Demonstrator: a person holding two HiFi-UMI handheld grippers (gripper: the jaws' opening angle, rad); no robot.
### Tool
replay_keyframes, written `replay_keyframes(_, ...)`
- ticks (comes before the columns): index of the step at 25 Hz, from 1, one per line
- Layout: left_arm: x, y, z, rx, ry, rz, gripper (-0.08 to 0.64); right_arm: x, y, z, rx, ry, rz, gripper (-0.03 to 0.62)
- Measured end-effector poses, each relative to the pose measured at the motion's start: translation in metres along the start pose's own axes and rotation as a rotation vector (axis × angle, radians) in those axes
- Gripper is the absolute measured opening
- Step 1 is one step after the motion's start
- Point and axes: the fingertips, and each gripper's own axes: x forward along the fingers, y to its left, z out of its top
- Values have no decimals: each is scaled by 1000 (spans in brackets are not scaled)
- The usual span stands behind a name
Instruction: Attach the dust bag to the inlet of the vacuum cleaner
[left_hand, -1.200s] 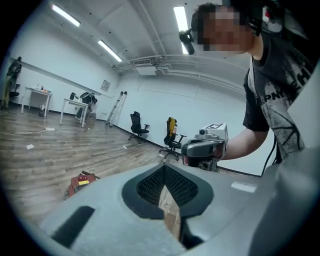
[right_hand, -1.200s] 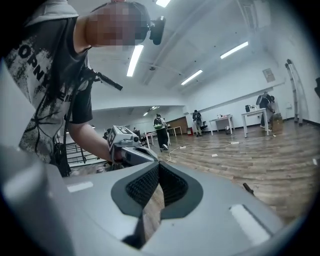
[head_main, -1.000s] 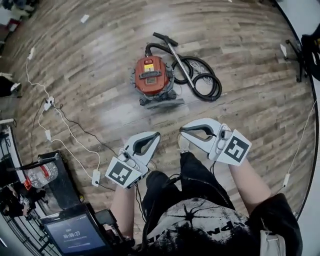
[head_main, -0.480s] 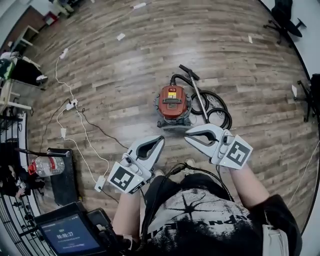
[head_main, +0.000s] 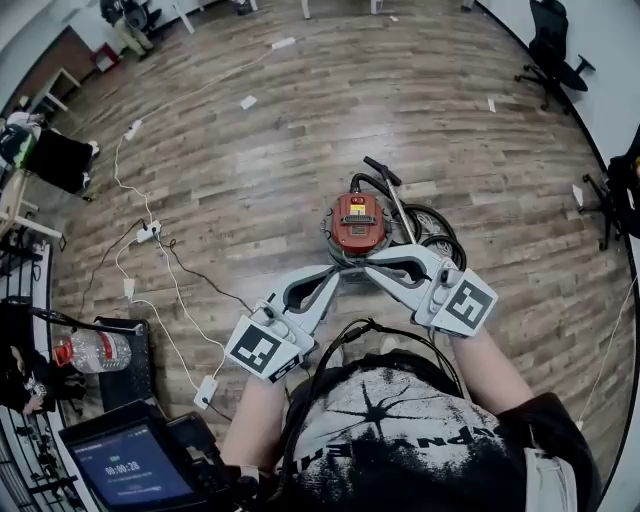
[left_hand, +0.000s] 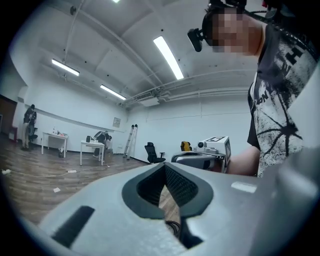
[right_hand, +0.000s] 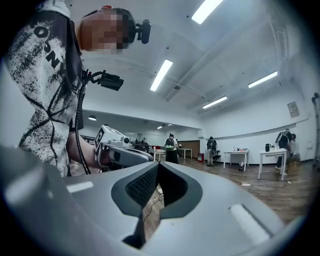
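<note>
Beyond the right tool (head_main: 371, 262), vacuum cleaner (head_main: 357, 222)

On the wood-plank floor (head_main: 250, 190): red vacuum cleaner (head_main: 358, 222) upright at centre; black hose (head_main: 432, 228) coiled at its 3 o'clock; white cable (head_main: 172, 330) and power strip (head_main: 147, 233) at 9 o'clock; paper scraps (head_main: 248, 102) at 11 o'clock.
</note>
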Motion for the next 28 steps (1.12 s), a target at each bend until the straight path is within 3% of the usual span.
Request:
replay_keyframes(12,-90,51,3,-23,7,30,2,87,47,-9,-9,64,-71,6)
replay_keyframes(17,-113,65,-9,-60,16,65,2,110,68,-28,28,120,-32,6)
replay_keyframes(28,-136,81,-8,-38,34,76,2,143,65,-32,44,121,-13,6)
